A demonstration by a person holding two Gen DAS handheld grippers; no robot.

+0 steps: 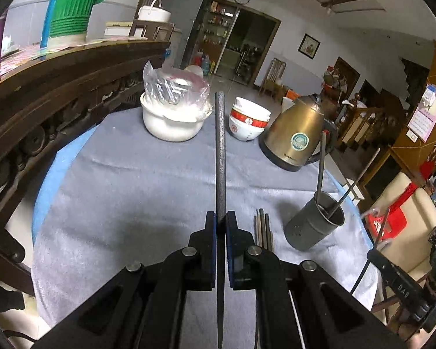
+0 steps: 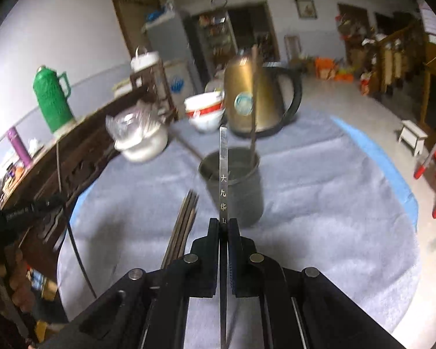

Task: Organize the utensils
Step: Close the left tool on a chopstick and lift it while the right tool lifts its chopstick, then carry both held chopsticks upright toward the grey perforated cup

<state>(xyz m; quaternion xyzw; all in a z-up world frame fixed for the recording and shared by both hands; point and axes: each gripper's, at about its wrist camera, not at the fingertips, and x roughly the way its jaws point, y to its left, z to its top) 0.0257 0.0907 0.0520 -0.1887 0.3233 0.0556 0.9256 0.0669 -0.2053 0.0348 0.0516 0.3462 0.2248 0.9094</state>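
Observation:
My left gripper [image 1: 221, 218] is shut on a long dark chopstick [image 1: 219, 145] that points forward over the table. Several more chopsticks [image 1: 264, 226] lie on the grey cloth just right of it. A grey metal utensil holder [image 1: 315, 224] stands to the right with two chopsticks in it. My right gripper [image 2: 223, 224] is shut on a silver metal chopstick [image 2: 223, 171] with engraved characters, held just in front of the utensil holder [image 2: 235, 186]. A bundle of loose chopsticks [image 2: 183, 224] lies left of the holder.
A gold electric kettle [image 1: 298, 136], stacked red-and-white bowls [image 1: 247, 122] and a white pot under a plastic bag [image 1: 174, 116] stand at the table's far side. A dark carved wooden sideboard [image 1: 43, 107] with a green thermos [image 1: 72, 5] runs along the left.

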